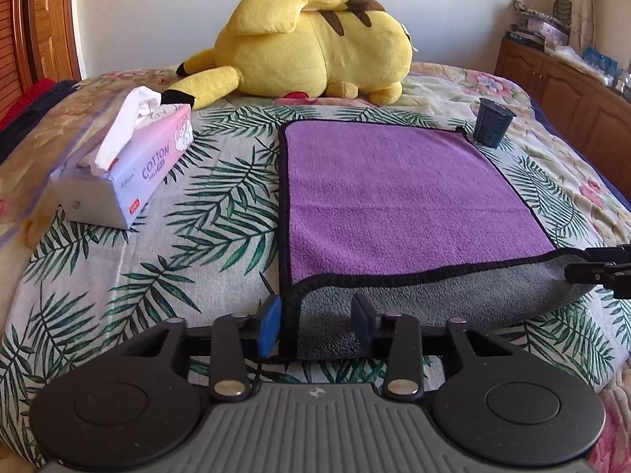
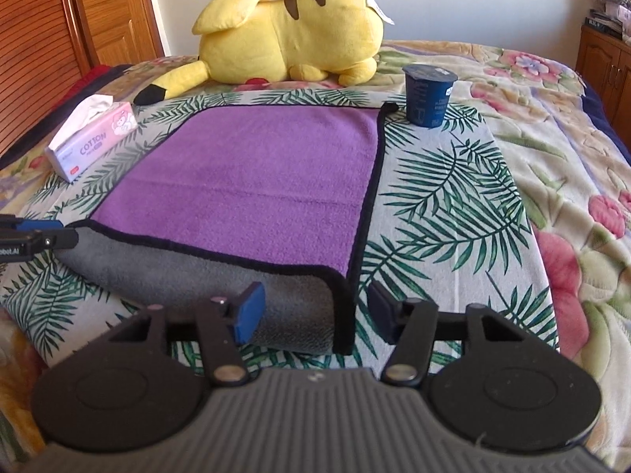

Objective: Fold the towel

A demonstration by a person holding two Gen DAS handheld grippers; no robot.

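A purple towel [image 1: 394,193] with black trim and a grey underside lies on the bed; it also shows in the right wrist view [image 2: 252,181]. Its near edge is rolled up, showing the grey side [image 1: 453,295]. My left gripper [image 1: 317,325] is open, its blue pads on either side of the near left corner. My right gripper [image 2: 315,313] is open around the near right corner [image 2: 339,315]. Each gripper also shows at the other view's edge: the right gripper [image 1: 603,268], the left gripper [image 2: 35,236].
A yellow plush toy [image 1: 311,43] lies at the far side. A tissue pack [image 1: 126,165] sits left of the towel. A dark blue cup [image 2: 430,94] stands by the towel's far right corner. A wooden cabinet [image 1: 568,90] is at right.
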